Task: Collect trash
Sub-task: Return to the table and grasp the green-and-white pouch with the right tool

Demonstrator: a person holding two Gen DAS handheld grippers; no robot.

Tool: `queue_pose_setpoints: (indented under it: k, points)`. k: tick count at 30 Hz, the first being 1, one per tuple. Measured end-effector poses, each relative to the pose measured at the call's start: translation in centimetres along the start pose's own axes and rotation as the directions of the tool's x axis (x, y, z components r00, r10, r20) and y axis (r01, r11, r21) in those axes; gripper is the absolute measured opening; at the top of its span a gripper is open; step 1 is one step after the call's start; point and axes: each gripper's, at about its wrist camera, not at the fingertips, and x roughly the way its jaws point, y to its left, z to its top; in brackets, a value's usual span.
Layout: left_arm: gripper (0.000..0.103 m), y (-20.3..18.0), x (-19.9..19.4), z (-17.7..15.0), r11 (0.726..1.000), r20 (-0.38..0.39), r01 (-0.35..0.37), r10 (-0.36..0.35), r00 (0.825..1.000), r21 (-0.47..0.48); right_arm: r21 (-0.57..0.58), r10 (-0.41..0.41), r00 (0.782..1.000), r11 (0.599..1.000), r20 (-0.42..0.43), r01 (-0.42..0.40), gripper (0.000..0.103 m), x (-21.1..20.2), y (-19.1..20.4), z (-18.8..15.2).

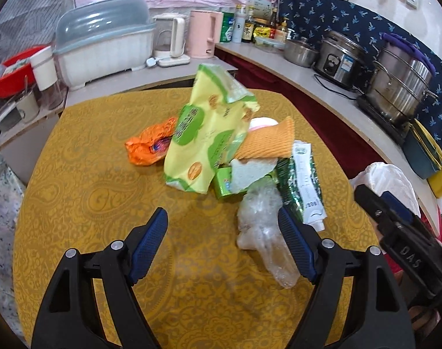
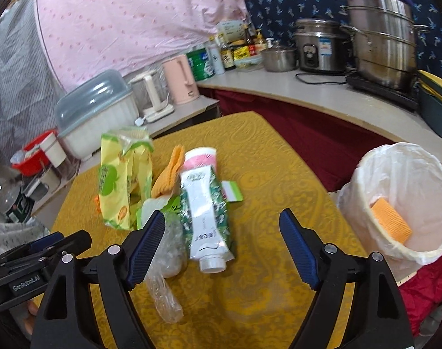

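A pile of trash lies on the yellow table [image 1: 90, 203]: a tall yellow-green snack bag [image 1: 203, 133], an orange wrapper [image 1: 146, 145], an orange ribbed sponge cloth [image 1: 267, 142], a small green box [image 1: 225, 181], a clear crumpled plastic bag [image 1: 261, 226] and a green-white toothpaste tube [image 2: 205, 218]. My left gripper [image 1: 222, 221] is open and empty, just short of the pile, its right finger beside the clear bag. My right gripper [image 2: 222, 226] is open and empty above the toothpaste tube. A white-lined trash bin [image 2: 401, 203] with an orange piece [image 2: 391, 224] inside stands right of the table.
Behind the table a counter holds a covered dish rack [image 1: 104, 46], two kettles [image 1: 203, 33], bottles, a rice cooker [image 2: 320, 46] and a steel steamer pot [image 2: 383, 40]. A red basin [image 1: 14, 69] and cups sit at the far left. The right gripper's body [image 1: 401, 232] shows at the left view's right edge.
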Motion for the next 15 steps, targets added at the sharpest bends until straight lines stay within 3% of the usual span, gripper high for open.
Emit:
queue_pose_setpoints:
  k: [15]
  points:
    - [0.074, 1.8, 3.4, -0.2, 0.999, -0.057, -0.007, 0.005, 0.998, -0.036, -0.034, -0.018, 0.991, 0.999, -0.136, 0.014, 0.078, 8.8, 2.1, -1.1]
